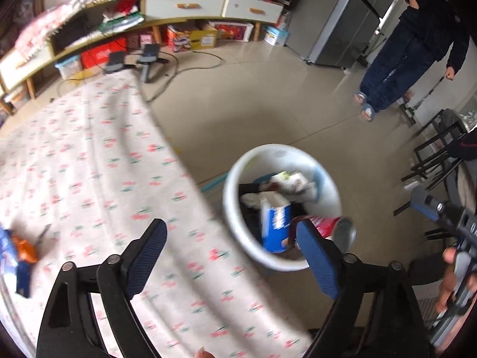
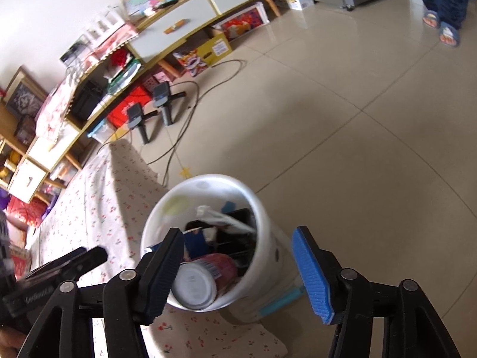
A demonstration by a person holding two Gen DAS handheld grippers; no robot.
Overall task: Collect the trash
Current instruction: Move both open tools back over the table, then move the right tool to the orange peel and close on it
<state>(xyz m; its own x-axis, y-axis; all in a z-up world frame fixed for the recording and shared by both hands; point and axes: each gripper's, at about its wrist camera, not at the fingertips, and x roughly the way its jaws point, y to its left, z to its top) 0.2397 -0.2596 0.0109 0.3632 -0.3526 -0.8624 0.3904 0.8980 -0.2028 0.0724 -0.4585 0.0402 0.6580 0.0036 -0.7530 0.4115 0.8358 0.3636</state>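
Both claws released and holding nothing, left claw [image 1: 232, 256] and right claw [image 2: 238, 271] over the white bin [image 1: 235, 208] low centre with the can [image 2: 195, 289] inside, so I'd swing left toward the wrappers [image 1: 21, 250] on the bench's lower-left edge.

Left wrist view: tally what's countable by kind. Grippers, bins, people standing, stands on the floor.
Grippers: 2, the left gripper and the right gripper
White bin: 1
Person standing: 1
Black stands on the floor: 2
Total: 6
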